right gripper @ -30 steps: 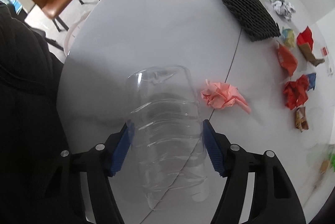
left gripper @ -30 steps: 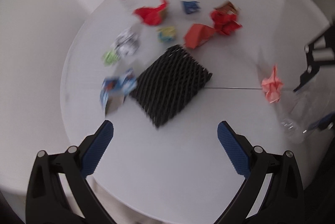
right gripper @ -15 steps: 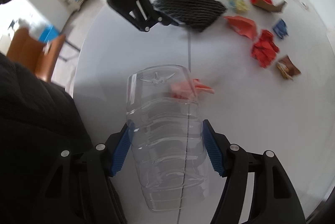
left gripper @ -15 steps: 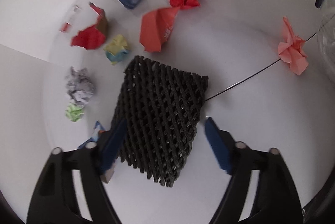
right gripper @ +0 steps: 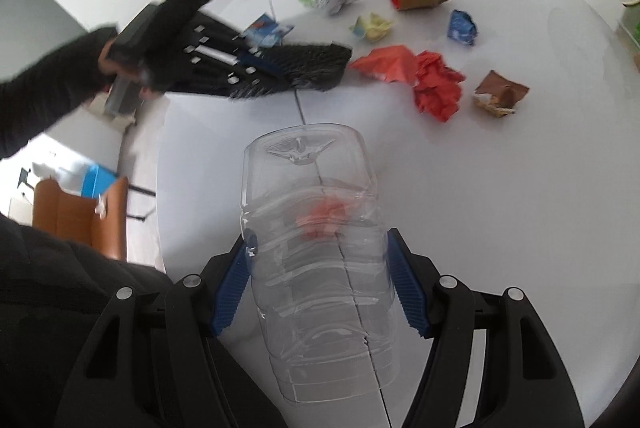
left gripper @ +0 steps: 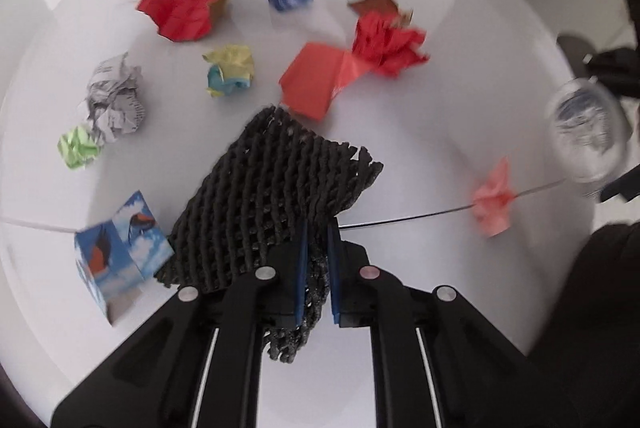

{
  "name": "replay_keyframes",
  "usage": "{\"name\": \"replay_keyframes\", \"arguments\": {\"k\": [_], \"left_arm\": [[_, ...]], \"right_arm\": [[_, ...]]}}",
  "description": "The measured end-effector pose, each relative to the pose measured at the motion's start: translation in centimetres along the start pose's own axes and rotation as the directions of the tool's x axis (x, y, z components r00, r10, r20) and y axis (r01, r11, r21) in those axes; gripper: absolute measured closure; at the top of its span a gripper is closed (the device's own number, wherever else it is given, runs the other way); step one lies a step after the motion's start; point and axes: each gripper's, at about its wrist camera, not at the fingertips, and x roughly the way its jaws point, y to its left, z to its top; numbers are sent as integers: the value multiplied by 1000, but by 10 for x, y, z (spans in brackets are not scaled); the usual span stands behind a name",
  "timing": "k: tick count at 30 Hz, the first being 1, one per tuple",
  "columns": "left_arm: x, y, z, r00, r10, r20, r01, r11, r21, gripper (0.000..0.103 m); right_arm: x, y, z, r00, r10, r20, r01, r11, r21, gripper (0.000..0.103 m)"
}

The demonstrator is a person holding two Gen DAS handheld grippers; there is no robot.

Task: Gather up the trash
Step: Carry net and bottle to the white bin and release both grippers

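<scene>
Two loads held: left hand-held gripper [left gripper: 316, 268] clenched on black foam netting [left gripper: 276, 195], right hand-held gripper [right gripper: 318, 280] grasping clear plastic bottle [right gripper: 316, 228], long axis pointing forward; pink paper wad [left gripper: 493, 199] nearest right hand.

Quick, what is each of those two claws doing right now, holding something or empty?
Left gripper: closed, pinching the black foam mesh sleeve.
Right gripper: closed around the clear plastic bottle.

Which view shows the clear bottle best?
Right wrist: the bottle fills the centre, sharp, between the right gripper's fingers. Left wrist shows only its blurred end at the right edge.
</scene>
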Motion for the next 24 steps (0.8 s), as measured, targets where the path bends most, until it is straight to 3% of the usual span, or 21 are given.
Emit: {"name": "replay_keyframes", "arguments": {"k": [6,13,18,24], "left_arm": [[-41,-19,-17,990,-12,139,37,983,-181,93],[-94,-55,-72,969,92,229,9,914,-405,93],[-134,-83,-146,954,209,216,-44,807,-589,93],[-147,-112,-249,945,313,97,-138,649,-749,93]], "right_arm": [[-8,-3,3,999,-11,47,10,1000,21,37],[-16,18,3,996,2,86,1,999,-34,37],[-14,65,8,994,69,83,-56,987,-151,37],[10,157,8,976,218,3,-205,922,-329,37]]}}
